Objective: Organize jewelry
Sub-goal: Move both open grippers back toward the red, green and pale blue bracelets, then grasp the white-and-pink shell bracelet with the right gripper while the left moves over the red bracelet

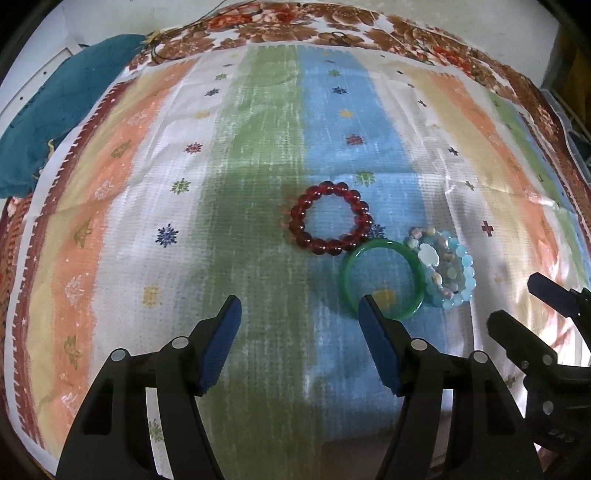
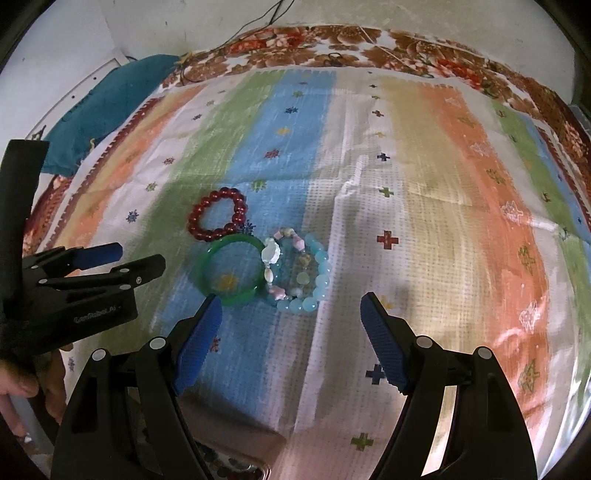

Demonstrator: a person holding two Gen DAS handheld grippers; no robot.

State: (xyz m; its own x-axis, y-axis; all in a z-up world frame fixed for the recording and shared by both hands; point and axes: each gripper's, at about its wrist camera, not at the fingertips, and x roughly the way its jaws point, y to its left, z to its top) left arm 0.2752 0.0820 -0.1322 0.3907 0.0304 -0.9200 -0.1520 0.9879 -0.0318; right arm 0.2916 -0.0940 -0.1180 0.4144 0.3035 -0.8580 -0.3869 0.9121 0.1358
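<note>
A striped cloth [image 1: 258, 184] covers a floral bedspread [image 1: 295, 26]; both grippers' jaws spread, empty.

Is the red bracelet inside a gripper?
No, the red bracelet lies on the cloth, ahead of the open, empty left gripper.

A red bead bracelet [image 1: 330, 219] lies flat, farthest and leftmost. Touching its near right edge lies a smooth green bangle [image 1: 383, 279], also flat. Against the bangle's right side rests a pale blue bead bracelet [image 1: 458, 275] tangled with a pastel charm bracelet [image 1: 428, 254].
</note>
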